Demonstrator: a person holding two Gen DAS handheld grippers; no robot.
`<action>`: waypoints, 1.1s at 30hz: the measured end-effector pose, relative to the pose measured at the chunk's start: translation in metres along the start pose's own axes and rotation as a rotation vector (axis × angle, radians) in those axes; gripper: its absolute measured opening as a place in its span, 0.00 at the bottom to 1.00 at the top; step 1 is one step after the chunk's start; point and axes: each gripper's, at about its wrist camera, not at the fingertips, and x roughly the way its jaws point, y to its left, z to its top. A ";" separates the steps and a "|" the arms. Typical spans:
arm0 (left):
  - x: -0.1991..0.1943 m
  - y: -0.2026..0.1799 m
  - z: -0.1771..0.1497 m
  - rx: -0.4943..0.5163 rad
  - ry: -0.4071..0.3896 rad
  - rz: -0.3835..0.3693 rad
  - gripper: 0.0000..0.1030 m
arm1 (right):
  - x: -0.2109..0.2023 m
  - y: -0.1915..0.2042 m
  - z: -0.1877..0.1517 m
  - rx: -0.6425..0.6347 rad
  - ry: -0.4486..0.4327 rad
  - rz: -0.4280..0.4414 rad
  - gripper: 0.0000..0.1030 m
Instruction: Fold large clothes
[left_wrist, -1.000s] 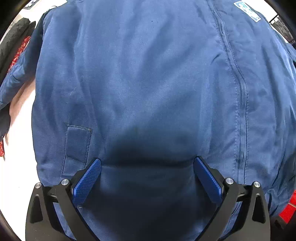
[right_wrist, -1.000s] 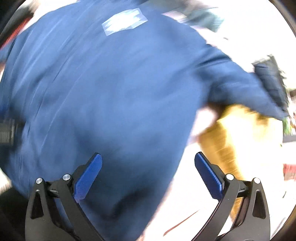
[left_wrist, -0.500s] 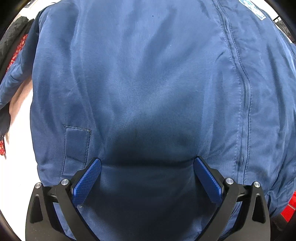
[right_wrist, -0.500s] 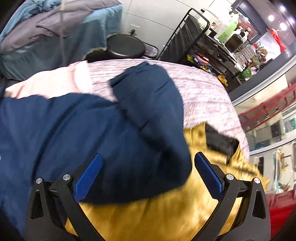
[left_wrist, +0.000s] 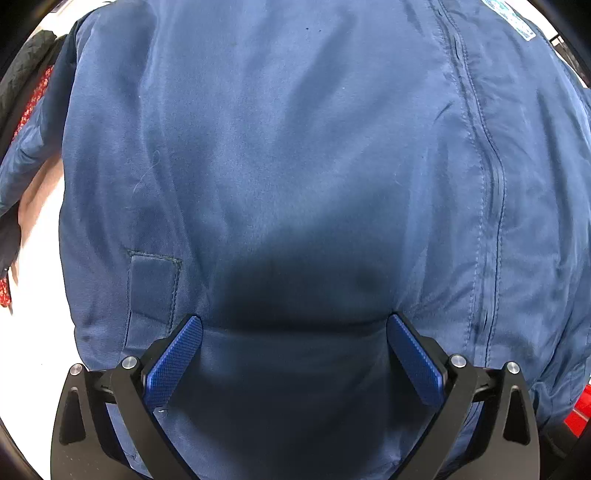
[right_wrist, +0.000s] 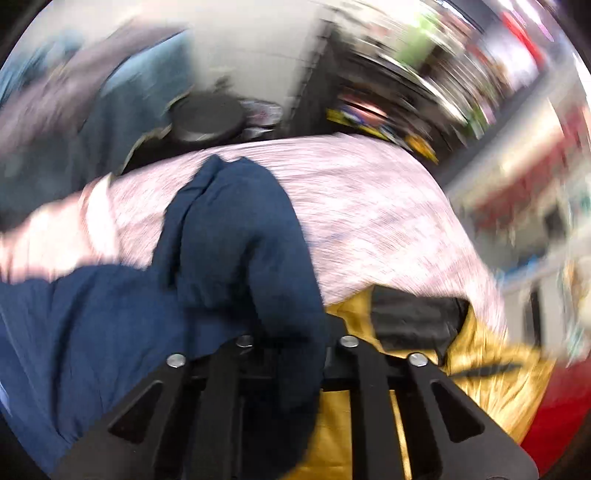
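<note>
A large blue jacket (left_wrist: 295, 147) lies spread flat and fills the left wrist view, with a stitched front seam (left_wrist: 480, 166) on the right and a small pocket flap (left_wrist: 153, 280) at lower left. My left gripper (left_wrist: 294, 320) points straight down just over the jacket's lower part, open, with only flat cloth under the gap. In the blurred right wrist view the jacket's sleeve (right_wrist: 236, 236) runs down between the fingers of my right gripper (right_wrist: 291, 339). Its jaws are closing on the sleeve, and the cloth hides the pads.
A shiny yellow garment (right_wrist: 480, 369) with a black lining lies under the sleeve's end, on a pink patterned cloth (right_wrist: 369, 206). Behind stand a black round stool (right_wrist: 207, 118) and a wire rack (right_wrist: 388, 92). A black quilted garment (left_wrist: 26, 81) lies at the jacket's left edge on the white surface (left_wrist: 33, 332).
My right gripper swung from over the jacket's body to the sleeve's end and went from wide open to closed around the sleeve. The left gripper crept slightly across the jacket and stayed open.
</note>
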 end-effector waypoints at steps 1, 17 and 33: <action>0.000 0.000 0.000 0.000 0.000 -0.001 0.96 | 0.003 -0.018 0.001 0.080 0.022 0.014 0.10; -0.002 0.003 -0.009 -0.015 -0.020 -0.003 0.95 | -0.068 0.011 0.023 0.174 -0.051 0.264 0.08; -0.058 0.048 -0.024 -0.149 -0.172 0.009 0.94 | -0.184 0.356 -0.094 -0.438 0.051 0.719 0.08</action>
